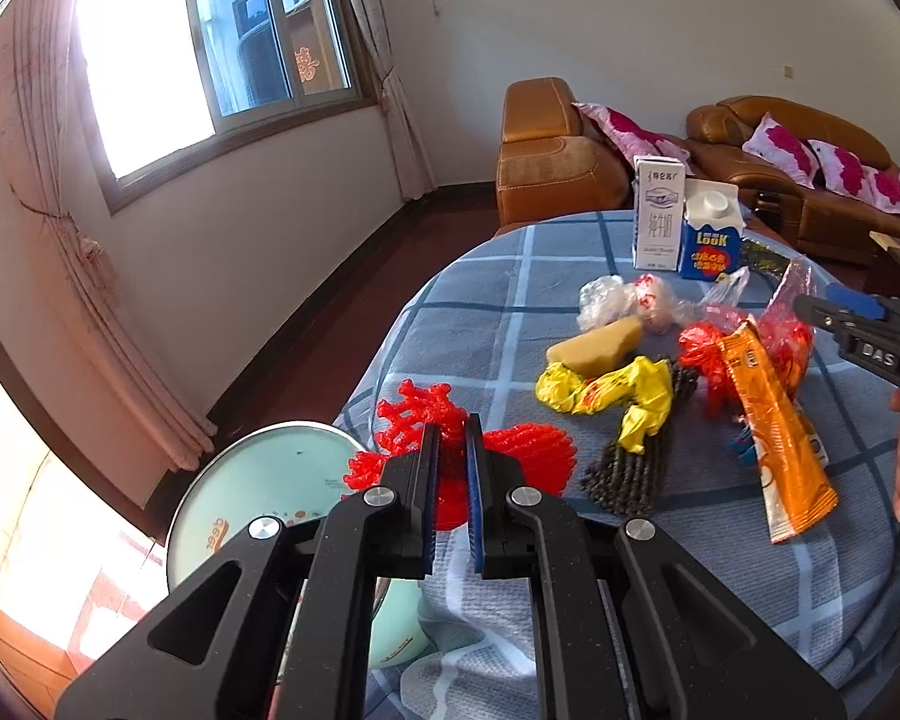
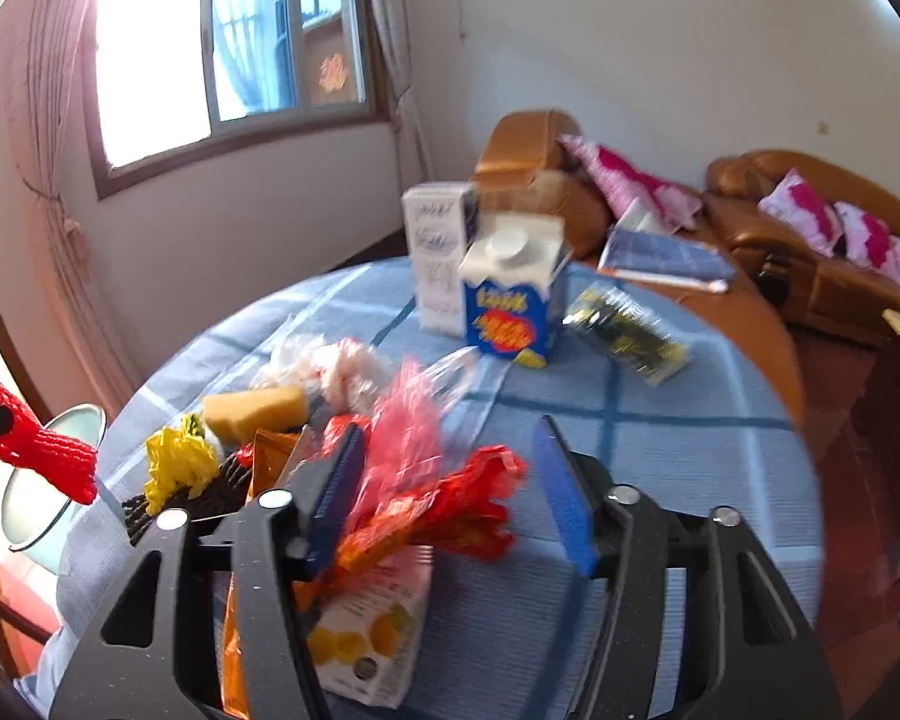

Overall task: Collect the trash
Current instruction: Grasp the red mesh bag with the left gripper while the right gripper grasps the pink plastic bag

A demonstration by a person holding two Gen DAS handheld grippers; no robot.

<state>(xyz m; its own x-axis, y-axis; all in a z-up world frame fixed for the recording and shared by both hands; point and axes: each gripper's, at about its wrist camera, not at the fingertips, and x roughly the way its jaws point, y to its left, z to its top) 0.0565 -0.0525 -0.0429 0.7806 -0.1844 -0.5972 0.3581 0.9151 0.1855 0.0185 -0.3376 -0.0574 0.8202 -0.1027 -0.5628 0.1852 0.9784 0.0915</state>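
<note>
My left gripper (image 1: 453, 438) is shut on a red foam net (image 1: 528, 450) at the table's left edge; the net also shows in the right wrist view (image 2: 48, 456). My right gripper (image 2: 450, 462) is open above a red crinkled wrapper (image 2: 468, 510) and a pink plastic bag (image 2: 402, 444); it shows at the right in the left wrist view (image 1: 858, 330). Trash lies on the blue checked tablecloth (image 1: 486, 324): a yellow wrapper (image 1: 618, 390), an orange packet (image 1: 780, 438), a tan sponge (image 1: 594, 342), a dark net (image 1: 636, 462), a clear bag (image 1: 606, 300).
A pale green bin (image 1: 258, 492) stands beside the table's left edge, below my left gripper. A white milk carton (image 1: 657, 216) and a blue carton (image 1: 711, 240) stand at the table's far side. A small juice box (image 2: 366, 630) lies under my right gripper. Brown sofas (image 1: 558, 162) stand behind.
</note>
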